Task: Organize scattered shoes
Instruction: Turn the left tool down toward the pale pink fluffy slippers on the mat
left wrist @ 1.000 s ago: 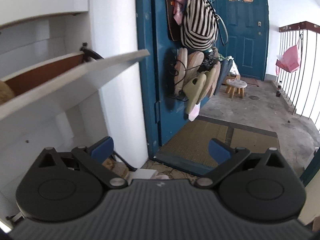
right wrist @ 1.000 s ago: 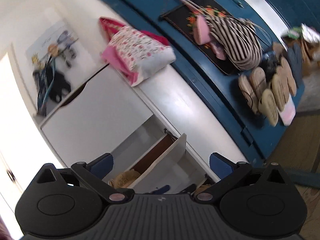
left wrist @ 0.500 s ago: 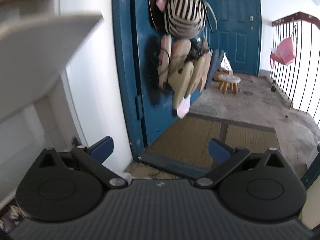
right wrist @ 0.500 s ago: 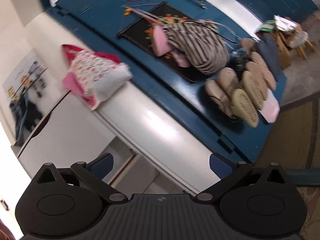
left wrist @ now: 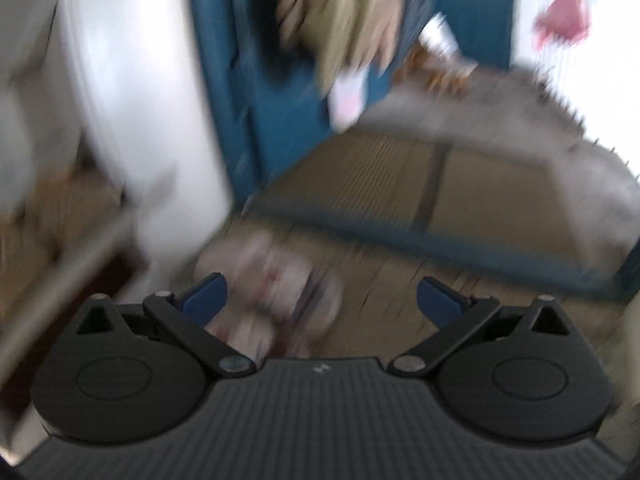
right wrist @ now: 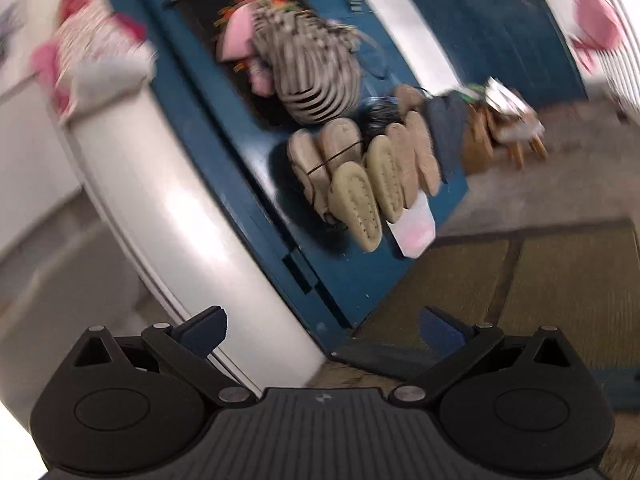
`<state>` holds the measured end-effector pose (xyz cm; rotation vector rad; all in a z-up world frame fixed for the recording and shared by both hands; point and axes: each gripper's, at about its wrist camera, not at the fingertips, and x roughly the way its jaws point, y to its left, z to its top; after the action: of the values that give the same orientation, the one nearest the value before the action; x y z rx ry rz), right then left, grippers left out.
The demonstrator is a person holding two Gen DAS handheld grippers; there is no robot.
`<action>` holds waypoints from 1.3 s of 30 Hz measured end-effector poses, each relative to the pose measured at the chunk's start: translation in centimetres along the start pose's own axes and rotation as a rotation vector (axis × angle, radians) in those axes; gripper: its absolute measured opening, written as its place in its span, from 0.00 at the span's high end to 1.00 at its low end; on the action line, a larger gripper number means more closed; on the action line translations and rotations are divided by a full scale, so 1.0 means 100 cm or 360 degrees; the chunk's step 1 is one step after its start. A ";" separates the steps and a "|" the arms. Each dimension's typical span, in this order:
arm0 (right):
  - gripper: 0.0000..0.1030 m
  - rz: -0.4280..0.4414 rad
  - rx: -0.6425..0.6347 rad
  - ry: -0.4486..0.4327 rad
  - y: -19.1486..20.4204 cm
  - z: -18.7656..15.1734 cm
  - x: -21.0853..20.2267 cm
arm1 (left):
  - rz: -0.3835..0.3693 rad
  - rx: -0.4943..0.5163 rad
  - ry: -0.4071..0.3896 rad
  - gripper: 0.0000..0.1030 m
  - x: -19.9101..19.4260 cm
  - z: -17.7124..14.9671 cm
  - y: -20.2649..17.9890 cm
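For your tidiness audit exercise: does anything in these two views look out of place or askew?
Yes: a pale patterned shoe, badly blurred, lies loose on the floor by the doormat, between the open left gripper fingers, while the other slippers hang in a rack on the blue door.

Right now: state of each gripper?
Left gripper: open, empty, above a blurred shoe on the floor.
Right gripper: open, empty, aimed toward the blue door.
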<state>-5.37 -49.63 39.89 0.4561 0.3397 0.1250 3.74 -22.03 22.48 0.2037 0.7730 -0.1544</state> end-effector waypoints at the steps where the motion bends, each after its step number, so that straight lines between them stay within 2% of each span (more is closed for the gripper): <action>1: 0.00 0.0026 -0.0065 0.0003 0.000 -0.011 0.006 | 0.0073 -0.0034 0.0075 0.00 0.017 -0.018 0.008; 3: 0.00 0.0046 -0.0215 0.0077 0.000 -0.038 0.025 | 0.0196 -0.0091 0.0146 0.00 0.039 -0.050 0.026; 5: 0.00 -0.0024 -0.0368 0.0134 0.003 -0.063 0.040 | 0.0289 -0.0128 0.0175 0.00 0.054 -0.076 0.041; 8: 0.00 -0.0132 -0.0586 0.0155 0.005 -0.110 0.059 | 0.0415 -0.0075 0.0119 0.00 0.068 -0.111 0.059; 11: 0.00 -0.0118 -0.0679 0.0101 0.020 -0.135 0.059 | 0.0514 -0.0014 0.0076 0.00 0.077 -0.142 0.076; 13: 0.00 -0.0046 -0.0703 0.0028 0.035 -0.136 0.052 | 0.0517 -0.0009 0.0044 0.00 0.083 -0.151 0.085; 16: 0.00 -0.0060 -0.0755 -0.0086 0.058 -0.127 0.040 | 0.0504 -0.0009 0.0006 0.00 0.091 -0.160 0.097; 19: 0.00 -0.0063 -0.0767 -0.0171 0.077 -0.114 0.028 | 0.0481 -0.0031 0.0025 0.00 0.096 -0.168 0.105; 22: 0.00 -0.0059 -0.0761 -0.0222 0.087 -0.104 0.023 | 0.0463 -0.0070 0.0043 0.00 0.101 -0.173 0.114; 25: 0.00 -0.0071 -0.0850 -0.0291 0.100 -0.095 0.011 | 0.0466 -0.0099 0.0008 0.00 0.105 -0.178 0.118; 30: 0.00 -0.0102 -0.0883 -0.0323 0.093 -0.096 0.009 | 0.0480 -0.0059 -0.0129 0.00 0.100 -0.194 0.118; 32: 0.00 -0.0111 -0.0890 -0.0330 0.090 -0.098 0.007 | 0.0502 -0.0046 -0.0135 0.00 0.098 -0.195 0.115; 37: 0.00 -0.0122 -0.0947 -0.0400 0.092 -0.100 0.000 | 0.0603 0.0116 -0.0171 0.00 0.100 -0.196 0.099; 39: 0.00 -0.0130 -0.0970 -0.0404 0.092 -0.101 0.001 | 0.0595 0.0118 -0.0173 0.00 0.100 -0.197 0.100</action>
<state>-9.24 -37.27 35.51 -0.1464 0.0593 0.0842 -0.37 -8.31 2.92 0.4026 0.6099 0.1592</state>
